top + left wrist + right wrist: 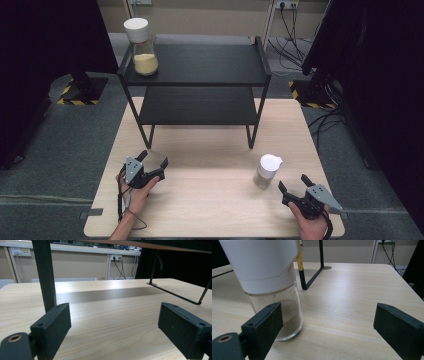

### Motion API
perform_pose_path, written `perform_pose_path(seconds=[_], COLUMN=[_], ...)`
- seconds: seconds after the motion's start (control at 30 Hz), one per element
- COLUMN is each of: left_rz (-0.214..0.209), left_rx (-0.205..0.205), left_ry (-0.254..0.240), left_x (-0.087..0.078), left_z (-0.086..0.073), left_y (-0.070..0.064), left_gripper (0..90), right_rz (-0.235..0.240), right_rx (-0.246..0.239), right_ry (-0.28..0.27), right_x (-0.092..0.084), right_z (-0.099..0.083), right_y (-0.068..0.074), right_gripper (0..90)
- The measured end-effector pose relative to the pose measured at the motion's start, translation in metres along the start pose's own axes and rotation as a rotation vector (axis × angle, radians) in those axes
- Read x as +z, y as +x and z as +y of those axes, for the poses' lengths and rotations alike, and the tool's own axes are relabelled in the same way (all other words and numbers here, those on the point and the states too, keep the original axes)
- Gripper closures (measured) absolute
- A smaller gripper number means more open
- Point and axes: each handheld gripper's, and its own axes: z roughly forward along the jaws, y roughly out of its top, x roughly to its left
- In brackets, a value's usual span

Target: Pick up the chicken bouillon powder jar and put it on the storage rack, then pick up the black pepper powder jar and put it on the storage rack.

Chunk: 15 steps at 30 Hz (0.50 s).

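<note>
A small glass jar (266, 171) with a white spouted lid and brownish powder stands on the wooden table (210, 200) at the right. My right gripper (293, 183) is open just right of it and a little nearer; the jar (274, 297) looms beside its left jaw, outside the gap. My left gripper (153, 158) is open at the table's left, in front of the black shelf's left leg (45, 275), with nothing between its jaws. A larger glass jar (141, 46) with a white lid and yellow grains stands on the left end of the shelf's top (210, 62).
The black two-level shelf (200, 107) stands on the far half of the table, its lower level bare. Dark curtains and stand bases flank the table. Cables (295, 30) lie on the floor at the back right.
</note>
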Motion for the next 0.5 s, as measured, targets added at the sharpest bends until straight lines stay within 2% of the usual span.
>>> perform_pose_path(seconds=[0.07, 0.5], left_rz=[-0.001, -0.003], left_rx=[0.016, 0.019], left_ry=[0.004, -0.001], left_x=[0.0003, 0.0000], left_z=[0.0007, -0.0003], left_y=[-0.0014, -0.0019], left_gripper=[10.8, 11.0], right_rz=[0.000, -0.001], right_rx=[-0.001, -0.001], right_ry=[0.001, 0.000], right_x=[0.0001, 0.0000], right_z=[0.0002, -0.0001], right_y=[0.0000, 0.0003], right_gripper=[9.2, 9.1])
